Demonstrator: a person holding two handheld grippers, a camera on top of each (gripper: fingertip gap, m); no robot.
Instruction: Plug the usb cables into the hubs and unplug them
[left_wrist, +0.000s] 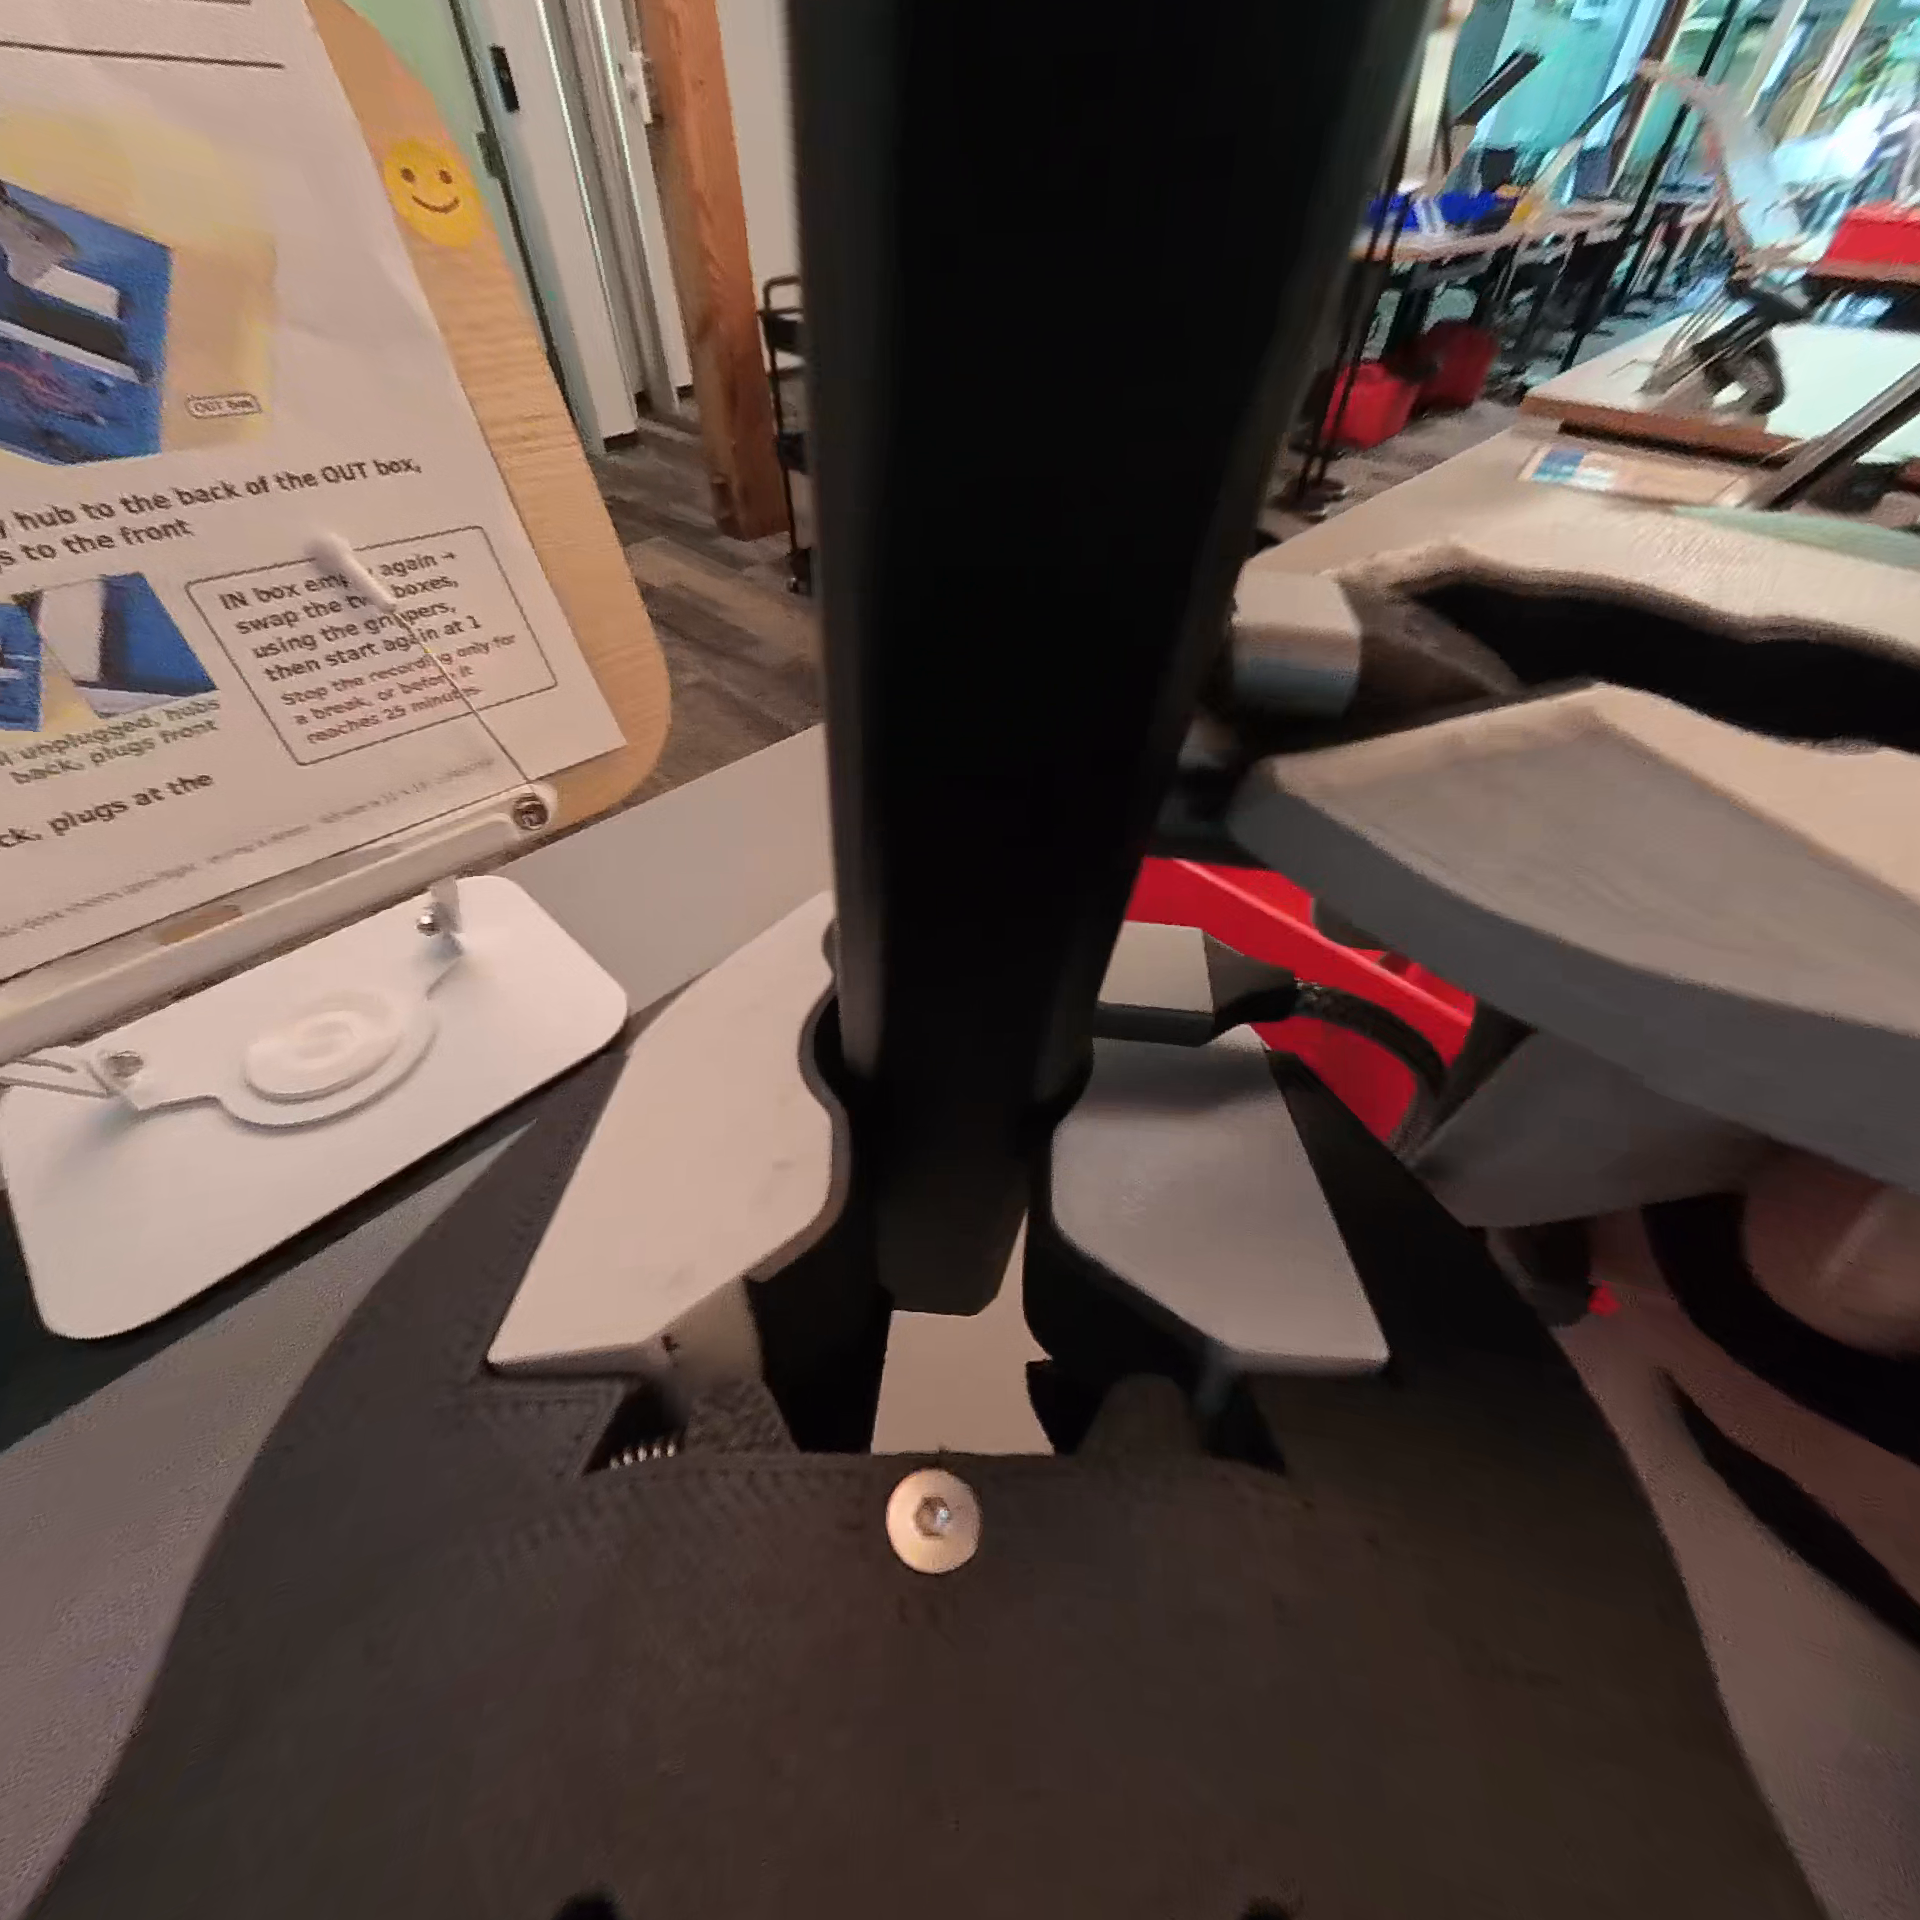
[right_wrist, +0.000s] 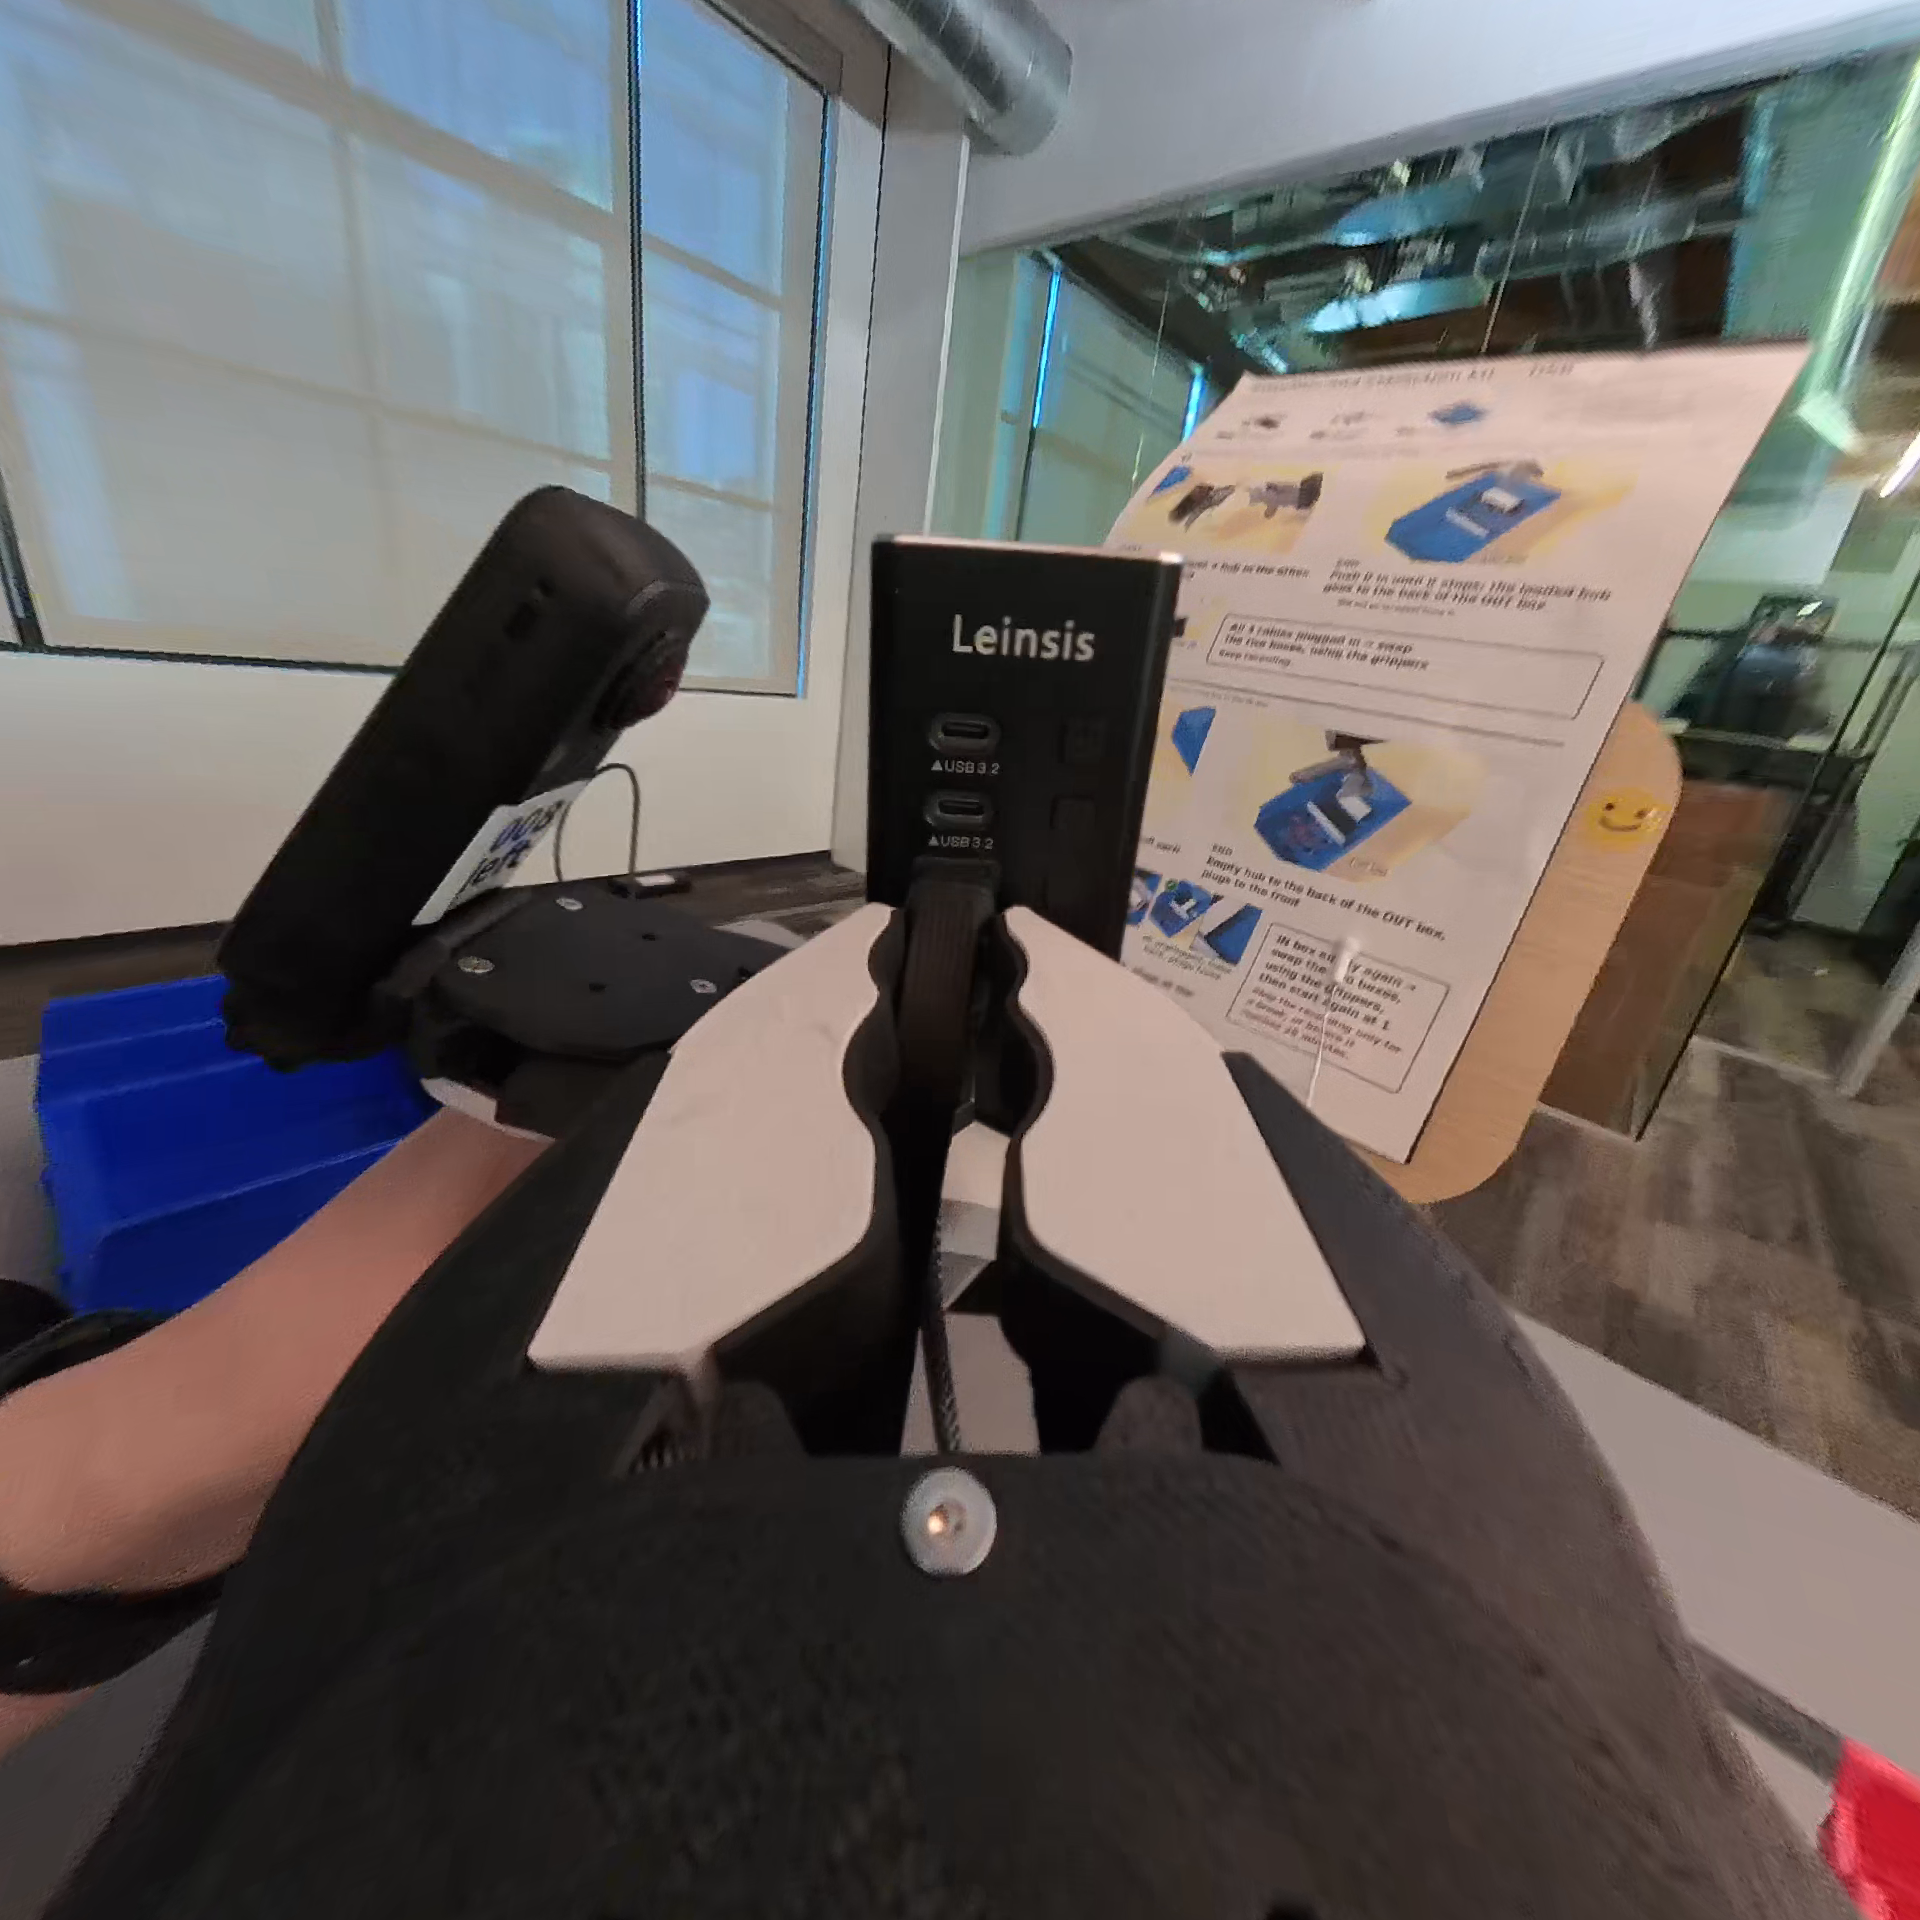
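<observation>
Behind the jaws: instruction sheet (right_wrist: 1403, 748) on a wooden board; blue bin (right_wrist: 187, 1132) left. Black hub (right_wrist: 1023, 727), upright, clamped narrow by left gripper (left_wrist: 940, 1049). Right gripper (right_wrist: 951, 997) pinches black cable plug (right_wrist: 940, 966) at the hub's lowest port.

the upright hub (left_wrist: 1029, 520) fills the left tool (left_wrist: 940, 1049) gap and blocks 12 o'clock. at 2 o'clock the right tool (left_wrist: 1558, 831) crowds close. at 10 o'clock stands a sign board (left_wrist: 260, 520); bare tabletop (left_wrist: 707, 862) shows between board and hub.
</observation>
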